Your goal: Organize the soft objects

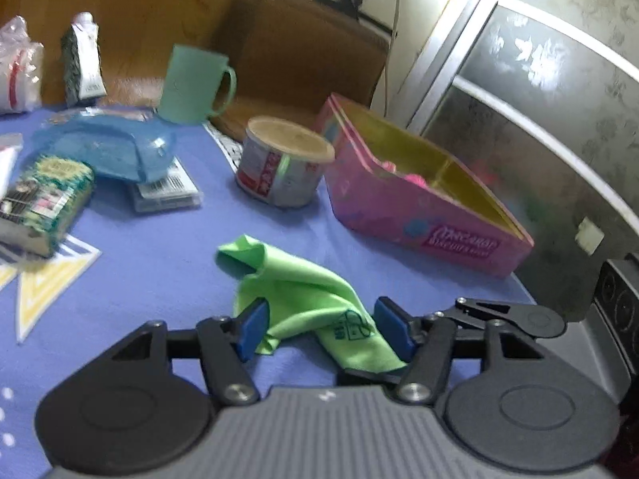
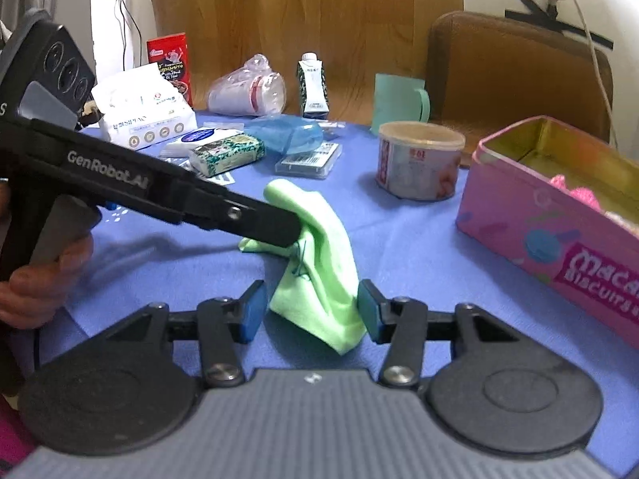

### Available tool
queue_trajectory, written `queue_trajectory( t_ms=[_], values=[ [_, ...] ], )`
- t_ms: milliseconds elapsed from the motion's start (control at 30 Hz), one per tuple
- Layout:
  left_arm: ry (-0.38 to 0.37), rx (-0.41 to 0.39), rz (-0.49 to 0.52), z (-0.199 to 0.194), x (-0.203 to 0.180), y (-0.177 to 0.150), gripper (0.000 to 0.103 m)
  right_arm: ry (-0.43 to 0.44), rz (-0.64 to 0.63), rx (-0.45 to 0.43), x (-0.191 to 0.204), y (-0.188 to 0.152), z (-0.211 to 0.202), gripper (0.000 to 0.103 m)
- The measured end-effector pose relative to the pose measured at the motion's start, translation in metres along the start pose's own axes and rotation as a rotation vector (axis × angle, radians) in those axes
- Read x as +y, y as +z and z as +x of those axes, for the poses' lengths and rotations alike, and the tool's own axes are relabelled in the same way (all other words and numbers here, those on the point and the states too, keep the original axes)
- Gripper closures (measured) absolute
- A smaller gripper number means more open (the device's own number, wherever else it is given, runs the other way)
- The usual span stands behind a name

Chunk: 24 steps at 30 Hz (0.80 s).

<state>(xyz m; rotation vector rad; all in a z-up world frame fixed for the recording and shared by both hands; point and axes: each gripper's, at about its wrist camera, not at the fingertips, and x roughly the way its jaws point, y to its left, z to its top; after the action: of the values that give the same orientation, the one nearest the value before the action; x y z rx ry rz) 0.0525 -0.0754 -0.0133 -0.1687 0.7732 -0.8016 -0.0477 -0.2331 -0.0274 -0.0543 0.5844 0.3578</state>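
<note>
Nearest, the right gripper straddles the crumpled lime-green microfibre cloth on the blue tablecloth, blue pads apart, one grazing it, not clamping. The left gripper, entering from nine o'clock, brackets the cloth's other end, jaws partly open, grip unclear, probably to stretch it. At two o'clock waits an open pink biscuit tin; clear cloth lies between

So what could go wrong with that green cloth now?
1. Both grippers, left gripper and right gripper, straddle the same green cloth with open jaws, so they might bump or tug against each other.
2. The cloth is bunched up, so a gripper may pinch only a fold and it could slip out before reaching the pink tin.
</note>
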Motion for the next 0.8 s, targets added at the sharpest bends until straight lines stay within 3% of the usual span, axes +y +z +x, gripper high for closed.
queue_trajectory(
  t_ms=[33, 67, 133, 233, 400, 500, 600, 800],
  values=[
    [-0.013, 0.019, -0.001, 0.006, -0.002, 0.0, 0.068, 0.002, -0.003, -0.008, 0.001, -0.001, 0.001, 0.056],
    [-0.017, 0.031, -0.002, 0.01, -0.003, 0.0, 0.071, -0.01, -0.017, -0.021, 0.002, -0.003, 0.0, 0.077],
    [-0.03, 0.028, 0.014, 0.012, -0.013, 0.003, 0.085, -0.008, -0.033, -0.037, -0.006, -0.01, -0.013, 0.094],
    [-0.065, -0.006, 0.082, 0.011, -0.038, 0.021, 0.085, -0.009, 0.0, -0.096, -0.015, -0.009, -0.027, 0.096],
    [-0.114, -0.09, 0.202, 0.021, -0.085, 0.073, 0.085, -0.141, -0.016, -0.279, -0.039, 0.013, -0.06, 0.096],
    [-0.127, -0.118, 0.276, 0.045, -0.106, 0.096, 0.085, -0.217, 0.017, -0.333, -0.066, 0.027, -0.068, 0.096],
    [-0.121, -0.108, 0.277, 0.079, -0.109, 0.114, 0.085, -0.27, 0.075, -0.336, -0.096, 0.039, -0.06, 0.096],
    [-0.05, -0.06, 0.23, 0.126, -0.1, 0.128, 0.085, -0.306, 0.194, -0.26, -0.143, 0.052, -0.02, 0.095]
  ],
)
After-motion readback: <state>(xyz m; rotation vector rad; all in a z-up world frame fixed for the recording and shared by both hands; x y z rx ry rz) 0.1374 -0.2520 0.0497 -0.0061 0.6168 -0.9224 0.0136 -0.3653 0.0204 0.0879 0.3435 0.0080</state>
